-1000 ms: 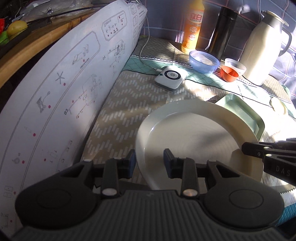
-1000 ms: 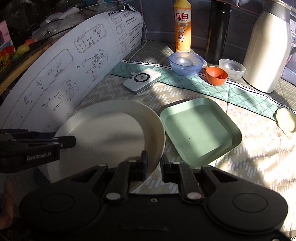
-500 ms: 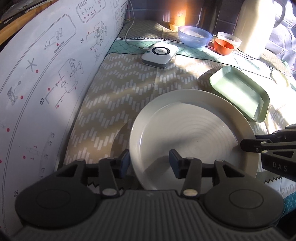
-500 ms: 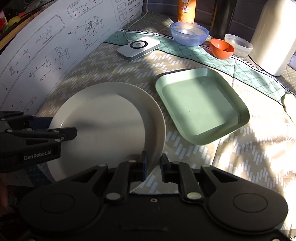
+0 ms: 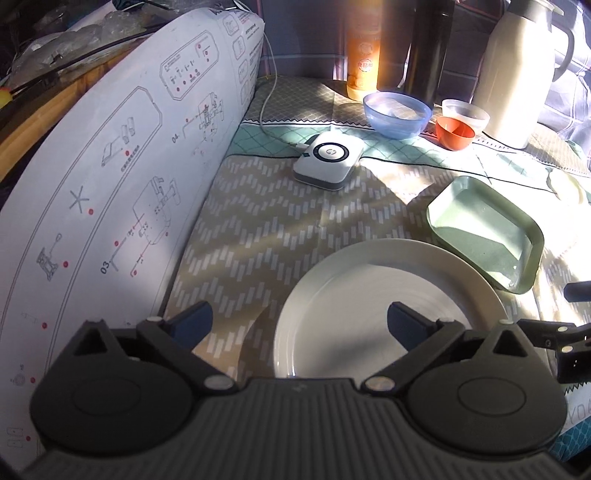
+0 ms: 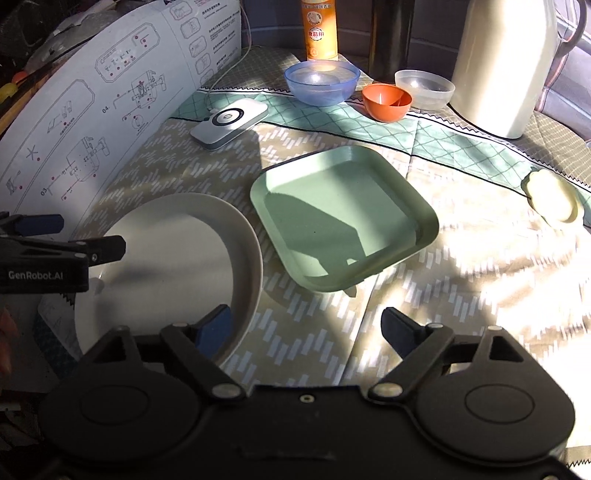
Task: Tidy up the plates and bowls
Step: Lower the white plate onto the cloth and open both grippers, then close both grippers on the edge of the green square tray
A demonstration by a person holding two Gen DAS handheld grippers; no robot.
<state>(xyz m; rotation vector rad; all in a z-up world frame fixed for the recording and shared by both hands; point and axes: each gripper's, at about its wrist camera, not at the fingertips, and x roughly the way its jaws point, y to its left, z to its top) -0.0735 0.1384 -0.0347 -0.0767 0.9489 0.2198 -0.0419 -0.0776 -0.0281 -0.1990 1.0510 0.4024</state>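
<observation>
A round white plate lies flat on the patterned cloth; it also shows in the right wrist view. A square green plate lies just right of it, also in the right wrist view. At the back stand a blue bowl, an orange bowl and a clear bowl. My left gripper is open over the white plate's left rim. My right gripper is open over the white plate's right rim. Neither holds anything.
A large white instruction sheet stands along the left. A white charger device with a cable lies mid-table. An orange bottle, a dark flask and a white thermos jug stand at the back. A pale small dish lies right.
Both grippers have opened and let go of the white plate, which now lies flat on the cloth beside the green plate.
</observation>
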